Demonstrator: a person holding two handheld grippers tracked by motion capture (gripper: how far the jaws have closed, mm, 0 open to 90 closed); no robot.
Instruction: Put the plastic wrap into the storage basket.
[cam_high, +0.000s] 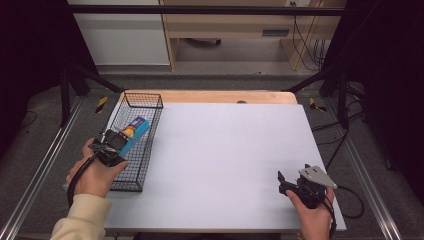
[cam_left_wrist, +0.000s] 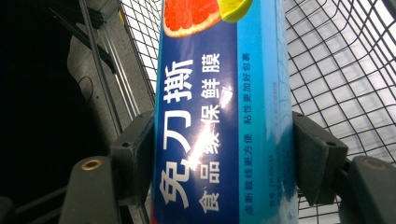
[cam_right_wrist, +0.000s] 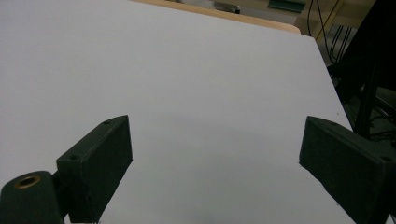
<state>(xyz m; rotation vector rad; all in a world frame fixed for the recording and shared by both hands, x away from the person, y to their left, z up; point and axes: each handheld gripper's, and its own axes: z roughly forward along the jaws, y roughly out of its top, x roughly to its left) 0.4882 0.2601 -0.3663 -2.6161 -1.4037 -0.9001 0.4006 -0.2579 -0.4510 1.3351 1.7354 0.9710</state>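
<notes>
A blue cling-film box with fruit pictures and Chinese print lies slanted over the black wire basket at the table's left side. My left gripper is shut on the box, both jaws pressed against its long sides over the basket mesh. Whether the box rests on the basket floor I cannot tell. My right gripper is held near the table's front right corner, open, with nothing but white table surface between its jaws.
The white sheet covers most of the wooden table. Dark frame struts and cables run along the right side and beyond the far edge.
</notes>
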